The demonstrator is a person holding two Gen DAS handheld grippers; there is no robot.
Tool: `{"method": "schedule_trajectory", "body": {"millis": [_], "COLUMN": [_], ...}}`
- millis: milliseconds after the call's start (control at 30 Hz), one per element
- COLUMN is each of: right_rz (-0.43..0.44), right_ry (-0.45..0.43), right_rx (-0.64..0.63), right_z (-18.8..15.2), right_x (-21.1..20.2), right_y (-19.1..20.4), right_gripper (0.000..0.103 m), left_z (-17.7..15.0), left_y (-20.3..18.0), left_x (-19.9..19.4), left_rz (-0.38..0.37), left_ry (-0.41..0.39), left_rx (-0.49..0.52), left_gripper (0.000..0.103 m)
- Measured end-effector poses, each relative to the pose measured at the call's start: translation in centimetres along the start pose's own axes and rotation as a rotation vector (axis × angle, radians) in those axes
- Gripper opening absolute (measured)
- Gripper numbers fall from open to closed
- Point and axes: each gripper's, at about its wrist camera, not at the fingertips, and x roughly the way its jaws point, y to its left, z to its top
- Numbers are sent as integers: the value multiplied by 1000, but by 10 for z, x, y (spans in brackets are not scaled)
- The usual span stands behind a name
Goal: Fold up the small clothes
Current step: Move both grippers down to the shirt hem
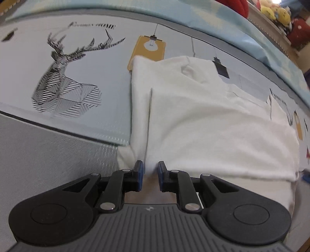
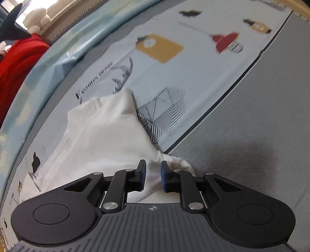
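A small white garment [image 1: 203,120] lies partly folded on a printed mat [image 1: 93,120], with one side strip turned in along a straight crease. My left gripper [image 1: 150,174] is at the garment's near edge. Its blue pads stand a little apart, with white cloth showing between the tips but not squeezed. In the right wrist view the same garment [image 2: 108,131] rises in a loose peak, and a rumpled corner runs down between the fingers of my right gripper [image 2: 153,174]. Those pads are also apart, with a gap on either side of the cloth.
The mat carries a striped deer print [image 1: 64,77], yellow tags and a red lamp [image 2: 226,41], and lies on a grey textured surface [image 2: 251,116]. A light blue sheet [image 1: 213,21] borders the far side. Plush toys [image 1: 275,11] and a red fabric item [image 2: 17,64] lie beyond.
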Motion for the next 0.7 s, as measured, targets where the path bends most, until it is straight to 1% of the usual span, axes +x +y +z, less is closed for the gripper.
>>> {"method": "schedule_trajectory", "body": {"millis": [100, 167, 233, 300, 333, 367, 400, 433, 500, 567, 600, 633, 667, 700], "right_rz": [33, 69, 122, 167, 187, 204, 216, 222, 219, 202, 189, 167, 136, 84], "right_ry": [-84, -105, -120, -139, -151, -162, -172, -182, -196, -188, -182, -175, -152, -95], "right_rx": [-87, -157, -199, -254, -289, -323, -352, -378, -413, -410, -396, -385, -379, -347], "right_z": [-7, -13, -19, -30, -38, -47, -54, -64, -84, -103, -112, -123, -131, -136], "right_x": [-44, -76, -108, -142, -158, -173, -186, -198, -211, -207, -202, -192, -182, -170], "right_y": [5, 9, 4, -4, -11, -19, -26, -38, -61, -89, -103, -121, -134, -146], "right_gripper": [18, 19, 20, 24, 25, 29, 31, 31, 36, 36, 36, 36, 36, 37], "left_z": [-18, -30, -44, -62, -75, -92, -107, -121, -154, -188, -204, -216, -223, -230], "left_y": [-8, -9, -8, -10, -8, -5, -2, 0, 7, 17, 24, 30, 34, 36], "left_x": [-40, -69, -99, -130, -144, -158, -168, -174, -180, -175, -165, -151, -142, -139], "left_rz": [3, -2, 0, -1, -9, -22, -34, -47, -78, -72, -66, -40, -43, -60], "left_ry": [-71, -98, -133, -167, -182, -196, -201, -203, -217, -234, -220, -143, -87, -79], "left_rx": [70, 97, 119, 148, 160, 171, 177, 178, 164, 124, 101, 54, 17, 9], "left_gripper": [18, 19, 21, 32, 34, 35, 35, 35, 35, 33, 29, 24, 18, 18]}}
